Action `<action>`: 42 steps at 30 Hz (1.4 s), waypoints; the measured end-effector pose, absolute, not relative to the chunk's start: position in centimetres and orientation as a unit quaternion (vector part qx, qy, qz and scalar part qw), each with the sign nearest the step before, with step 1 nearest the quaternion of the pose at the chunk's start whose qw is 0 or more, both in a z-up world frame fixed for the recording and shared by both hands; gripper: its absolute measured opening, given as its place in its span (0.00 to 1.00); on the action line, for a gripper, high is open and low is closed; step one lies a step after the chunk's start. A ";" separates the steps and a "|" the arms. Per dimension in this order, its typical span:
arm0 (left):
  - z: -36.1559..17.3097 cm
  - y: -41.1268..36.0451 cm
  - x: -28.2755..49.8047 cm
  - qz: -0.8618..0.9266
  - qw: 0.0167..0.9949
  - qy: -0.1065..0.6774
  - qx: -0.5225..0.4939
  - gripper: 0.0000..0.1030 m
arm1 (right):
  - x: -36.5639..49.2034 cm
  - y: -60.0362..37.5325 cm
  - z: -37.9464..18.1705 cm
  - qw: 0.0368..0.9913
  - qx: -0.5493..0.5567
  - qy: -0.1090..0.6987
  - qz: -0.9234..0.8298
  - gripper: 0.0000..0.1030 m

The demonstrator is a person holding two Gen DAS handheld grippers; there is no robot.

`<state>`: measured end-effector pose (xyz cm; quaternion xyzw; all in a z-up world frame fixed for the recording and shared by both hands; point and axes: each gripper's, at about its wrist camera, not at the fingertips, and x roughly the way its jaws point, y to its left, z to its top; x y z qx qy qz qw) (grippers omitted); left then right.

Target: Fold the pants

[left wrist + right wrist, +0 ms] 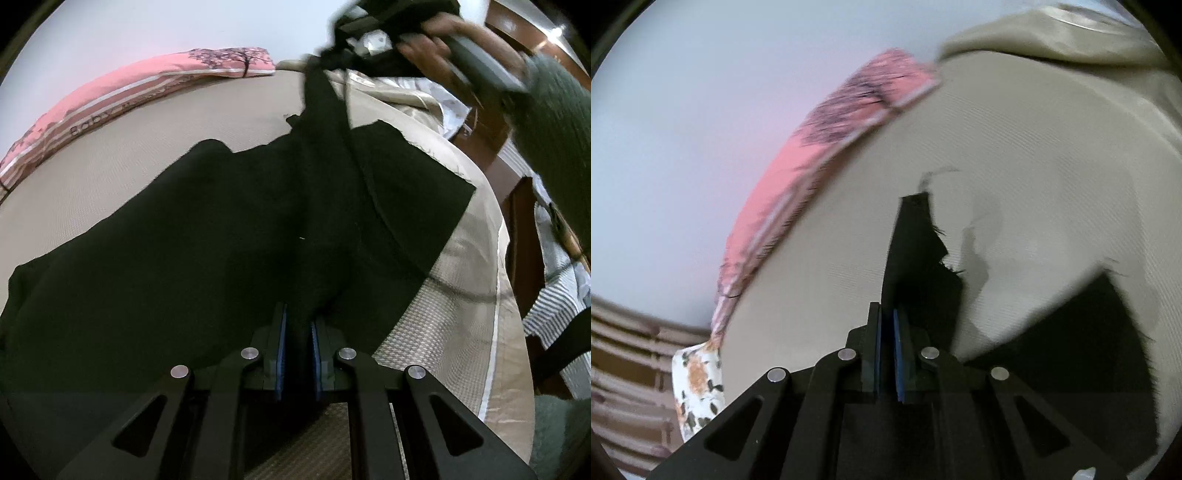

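The black pants (229,236) lie spread across a beige bed (110,158). My left gripper (298,325) is shut on a bunched fold of the pants near me. My right gripper (332,48) shows at the top of the left wrist view, held in a hand, lifting one end of the pants off the bed. In the right wrist view the right gripper (888,317) is shut on a frayed black pants edge (916,251) that sticks up past the fingers; another part of the pants (1089,332) lies lower right.
A pink patterned pillow (147,77) lies along the bed's far edge by a pale wall. A crumpled beige cover (391,88) is bunched at the far right. The bed's right edge (498,258) drops to wooden furniture and striped cloth (554,306).
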<state>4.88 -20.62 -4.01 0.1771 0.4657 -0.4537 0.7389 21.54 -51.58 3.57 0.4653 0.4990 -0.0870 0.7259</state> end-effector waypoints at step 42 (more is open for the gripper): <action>-2.3 -20.9 6.0 -0.427 0.760 0.459 0.170 0.11 | 14.2 -55.2 6.9 0.784 0.439 0.428 -0.097 0.03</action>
